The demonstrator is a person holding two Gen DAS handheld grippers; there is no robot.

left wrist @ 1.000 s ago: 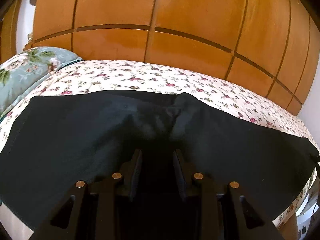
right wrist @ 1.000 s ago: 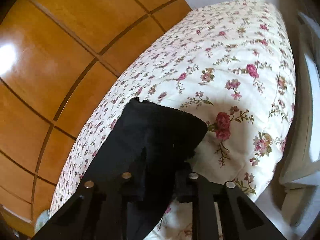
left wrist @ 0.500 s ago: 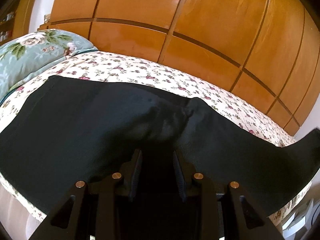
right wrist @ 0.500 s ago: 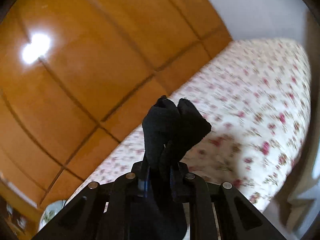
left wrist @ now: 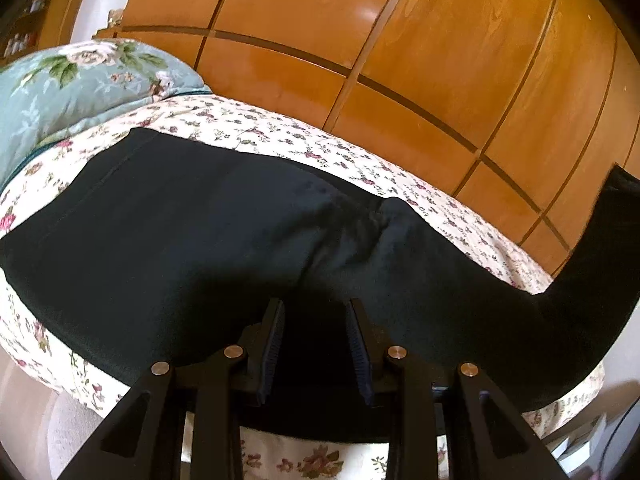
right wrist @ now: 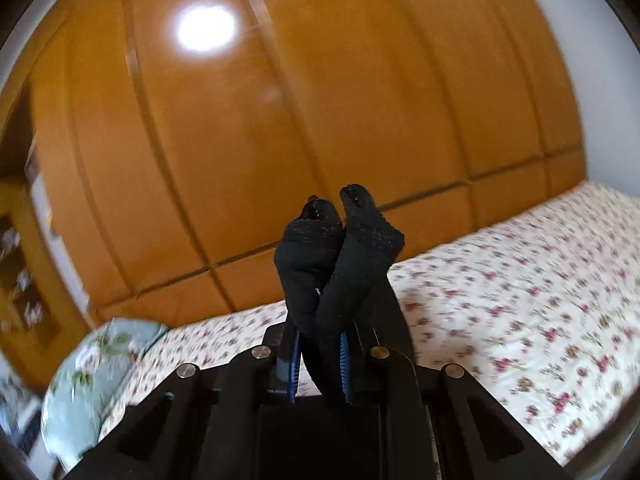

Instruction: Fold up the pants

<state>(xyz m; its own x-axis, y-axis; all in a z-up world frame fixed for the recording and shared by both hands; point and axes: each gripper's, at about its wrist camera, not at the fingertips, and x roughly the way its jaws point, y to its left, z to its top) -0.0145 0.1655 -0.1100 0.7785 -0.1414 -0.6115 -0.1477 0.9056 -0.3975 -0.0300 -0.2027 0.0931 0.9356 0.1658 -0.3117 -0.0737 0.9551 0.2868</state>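
While black pants (left wrist: 208, 240) lie spread across the flowered bed (left wrist: 256, 128), left gripper (left wrist: 316, 308) above them near the bed's front edge, fingers parted, right gripper (right wrist: 318, 344) clamped on the bunched leg end (right wrist: 340, 248), lifted clear of the bed, pillow (left wrist: 72, 80) at the bed's head

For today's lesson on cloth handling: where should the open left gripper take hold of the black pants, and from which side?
Probably the near edge of the black pants, directly ahead of the left gripper. Come in low from the bed's near side: there the cloth lies flat, while the right gripper holds the leg ends raised.
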